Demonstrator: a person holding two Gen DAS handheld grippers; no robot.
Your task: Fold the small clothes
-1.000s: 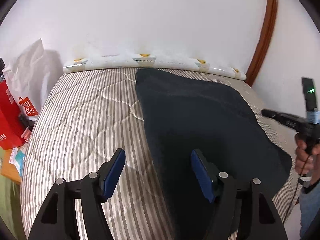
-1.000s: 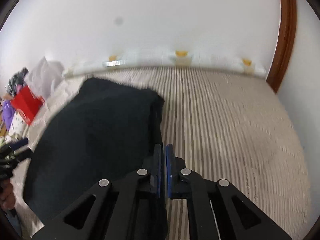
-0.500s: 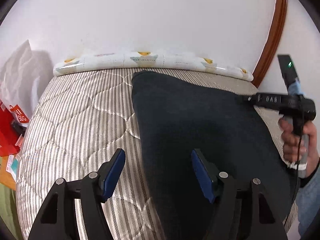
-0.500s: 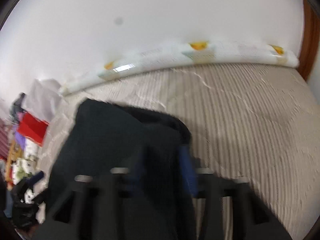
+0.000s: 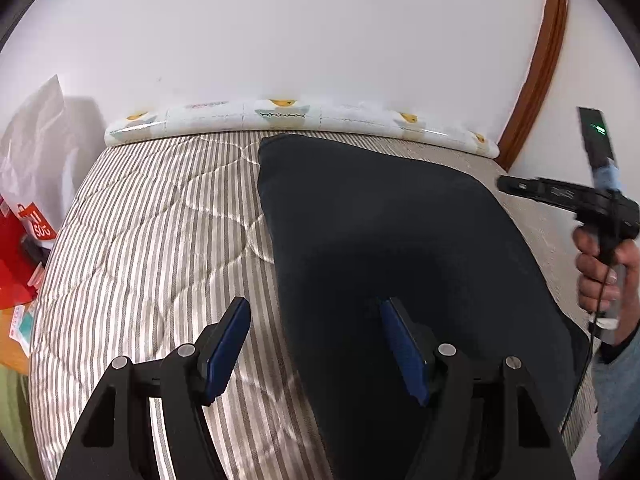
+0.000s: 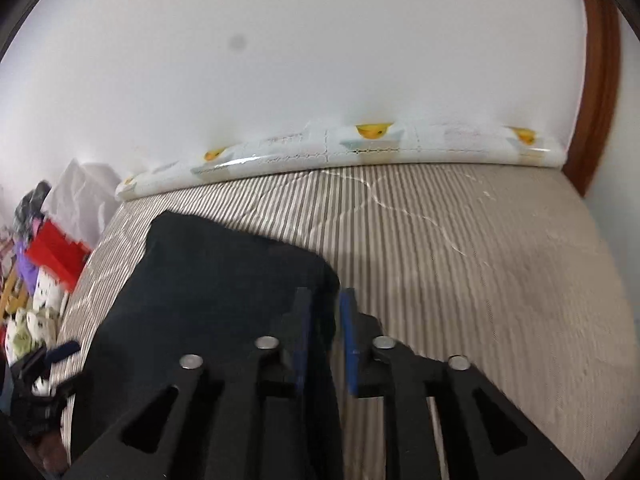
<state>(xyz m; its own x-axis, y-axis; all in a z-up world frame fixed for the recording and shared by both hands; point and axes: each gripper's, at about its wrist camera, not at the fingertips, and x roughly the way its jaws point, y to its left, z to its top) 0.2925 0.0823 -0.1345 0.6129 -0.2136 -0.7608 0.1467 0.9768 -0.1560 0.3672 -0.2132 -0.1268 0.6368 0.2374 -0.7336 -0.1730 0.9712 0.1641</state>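
A dark navy garment (image 5: pixel 400 264) lies flat on the striped mattress (image 5: pixel 152 248). My left gripper (image 5: pixel 316 312) hovers open above the garment's near left edge, one pad over the mattress and the other over the cloth. In the right wrist view the garment (image 6: pixel 224 280) spreads to the left. My right gripper (image 6: pixel 324 300) sits at its right corner with jaws opening, and dark cloth lies loose in the gap between the blue pads. The left wrist view shows the right gripper (image 5: pixel 508 186) from the side, held by a person's hand (image 5: pixel 600 268).
A rolled mat with yellow prints (image 5: pixel 304 116) lines the white wall at the mattress's far edge. Red and white bags (image 5: pixel 24 240) stand at the left, with soft toys (image 6: pixel 36 320) beside them. A brown wooden frame (image 5: pixel 536 68) rises at the right.
My right gripper, shut a second ago on the garment's edge, has swung across the cloth and its jaws have parted. The left gripper stays open and has barely shifted.
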